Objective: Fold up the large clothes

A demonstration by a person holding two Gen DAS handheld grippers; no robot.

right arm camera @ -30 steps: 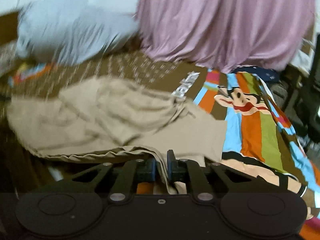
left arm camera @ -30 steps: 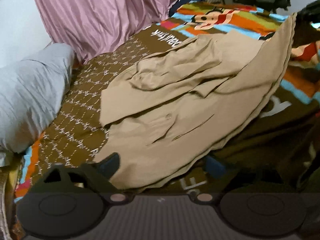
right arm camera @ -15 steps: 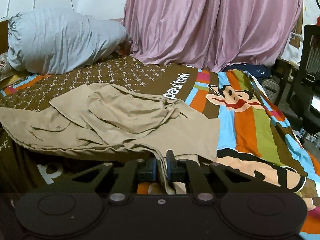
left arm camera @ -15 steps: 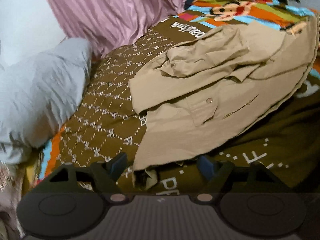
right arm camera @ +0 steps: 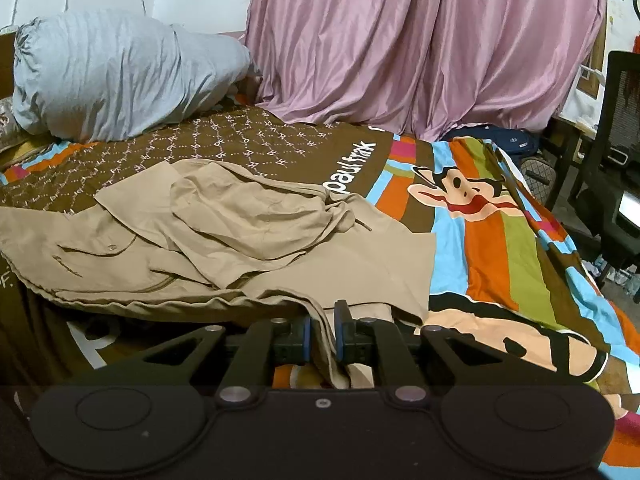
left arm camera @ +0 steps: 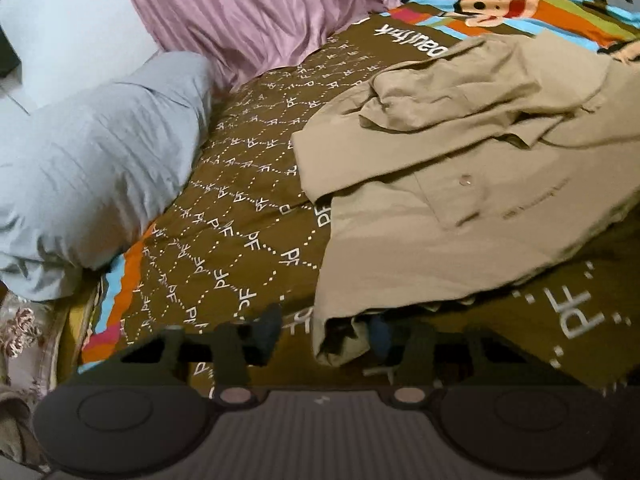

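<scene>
Left view: shirt (left arm camera: 460, 208) lies on bedspread (left arm camera: 240, 216), long axis running near-left to far-right; left claw (left arm camera: 324, 330) closing, a hem corner between its fingers, contact blurred.
Right view: right claw (right arm camera: 322, 336) nearly closed, pinching shirt (right arm camera: 240, 240) edge; shirt spreads left and ahead.

The brown printed bedspread with colourful stripes (right arm camera: 280, 148) carries white lettering "paul frank" (right arm camera: 352, 168) near its monkey cartoon, and a repeated dotted lattice of white "PF" initials (left arm camera: 248, 236), with one larger "PF" (left arm camera: 576, 312).
</scene>
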